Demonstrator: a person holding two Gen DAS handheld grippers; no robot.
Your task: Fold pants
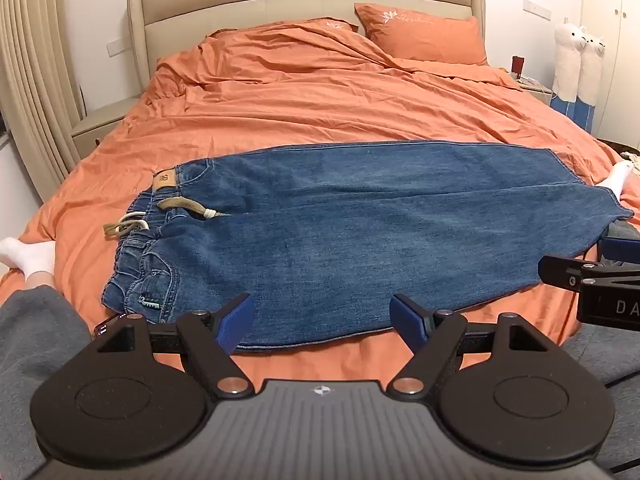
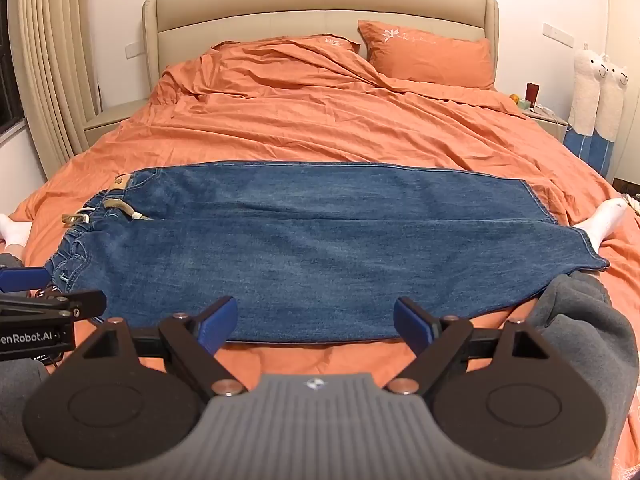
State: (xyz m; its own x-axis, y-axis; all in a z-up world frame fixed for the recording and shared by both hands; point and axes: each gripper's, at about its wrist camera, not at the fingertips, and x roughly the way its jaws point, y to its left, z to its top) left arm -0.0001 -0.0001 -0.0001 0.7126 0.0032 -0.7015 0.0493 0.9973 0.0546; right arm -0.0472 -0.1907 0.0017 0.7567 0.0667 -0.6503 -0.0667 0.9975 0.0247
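Left wrist view shows the bed (image 1: 320, 112) with its orange cover, and across its near part the pants (image 1: 340, 240) lie flat, already folded lengthwise, one leg on the other, waistband left and hems right. Judging by this, the first fold is done; the crosswise folds, hems toward waist, are left. The left tool (image 1: 322, 316) hangs wide open above the near edge of the pants, gripping nothing. The right tool (image 2: 316, 320) is likewise open and empty, just short of that edge.

near edge: bare duvet (image 2: 320, 354) strip | flanks: knees (image 2: 588, 320), socked feet (image 1: 24, 258)
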